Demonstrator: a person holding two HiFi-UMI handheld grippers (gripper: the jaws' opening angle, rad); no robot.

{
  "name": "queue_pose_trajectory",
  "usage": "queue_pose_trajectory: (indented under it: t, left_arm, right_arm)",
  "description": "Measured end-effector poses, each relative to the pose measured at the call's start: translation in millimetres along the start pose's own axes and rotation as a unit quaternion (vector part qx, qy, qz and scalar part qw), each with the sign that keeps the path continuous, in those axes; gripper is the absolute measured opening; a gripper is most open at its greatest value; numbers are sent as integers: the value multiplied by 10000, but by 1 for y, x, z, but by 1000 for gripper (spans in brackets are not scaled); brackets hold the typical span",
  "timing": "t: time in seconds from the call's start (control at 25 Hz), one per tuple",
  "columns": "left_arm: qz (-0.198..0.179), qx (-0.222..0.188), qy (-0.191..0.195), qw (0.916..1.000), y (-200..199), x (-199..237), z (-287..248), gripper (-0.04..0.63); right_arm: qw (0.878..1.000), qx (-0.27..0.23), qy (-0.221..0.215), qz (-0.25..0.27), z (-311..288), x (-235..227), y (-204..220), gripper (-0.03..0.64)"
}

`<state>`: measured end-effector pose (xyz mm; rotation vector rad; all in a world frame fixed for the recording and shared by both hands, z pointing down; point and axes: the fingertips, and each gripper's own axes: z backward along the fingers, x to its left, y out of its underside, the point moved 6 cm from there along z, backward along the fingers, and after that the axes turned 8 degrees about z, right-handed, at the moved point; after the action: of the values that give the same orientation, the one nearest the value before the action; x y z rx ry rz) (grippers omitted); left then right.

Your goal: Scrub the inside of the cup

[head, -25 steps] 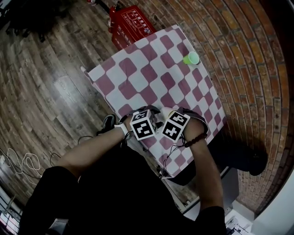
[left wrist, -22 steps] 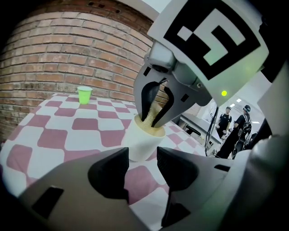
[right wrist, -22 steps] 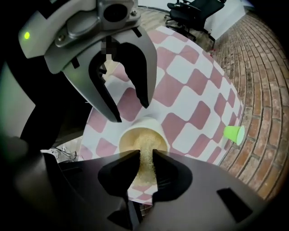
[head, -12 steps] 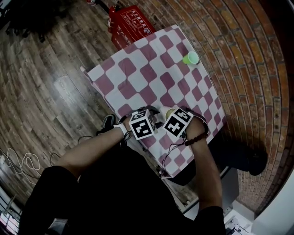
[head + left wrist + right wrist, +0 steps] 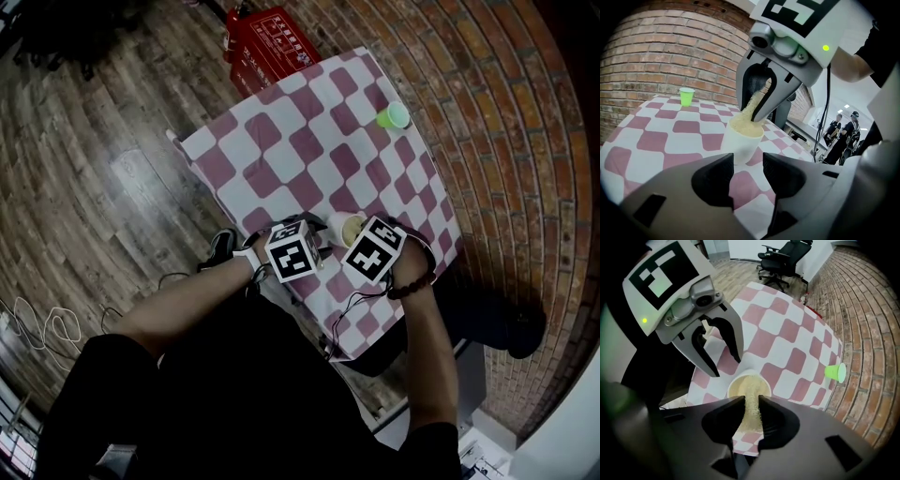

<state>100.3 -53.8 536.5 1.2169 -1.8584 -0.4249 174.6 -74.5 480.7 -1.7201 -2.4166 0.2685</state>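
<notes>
A white cup (image 5: 345, 228) stands on the checked tablecloth (image 5: 309, 141) near the table's front edge. My right gripper (image 5: 751, 404) is shut on a beige scrubbing sponge (image 5: 751, 414), whose lower end dips into the white cup (image 5: 749, 386). In the left gripper view the same sponge (image 5: 751, 107) hangs from the right gripper (image 5: 759, 112) into the cup (image 5: 740, 140). My left gripper (image 5: 747, 161) is open just short of the cup, not touching it. The right gripper view shows the left gripper (image 5: 725, 364) with its fingers spread beside the rim.
A small green cup (image 5: 392, 116) stands at the table's far corner by the brick wall (image 5: 525, 141). A red box (image 5: 272, 42) lies on the wooden floor beyond the table. Office chairs (image 5: 780, 258) and people (image 5: 843, 133) are in the background.
The right gripper has shifted a little to the right and away from the left one, so the cup's mouth now shows between the two cubes. The left gripper has barely moved.
</notes>
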Motion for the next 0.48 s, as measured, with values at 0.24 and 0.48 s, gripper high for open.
queue_pose_trajectory:
  t: [0.24, 0.48]
  left_arm:
    - [51, -49, -12, 10000, 1, 1, 3, 186]
    - [122, -22, 7, 9999, 3, 2, 3, 186]
  right_arm:
    - [9996, 46, -109, -259, -1, 0, 22, 97]
    - [9984, -439, -181, -305, 5, 9, 0, 97]
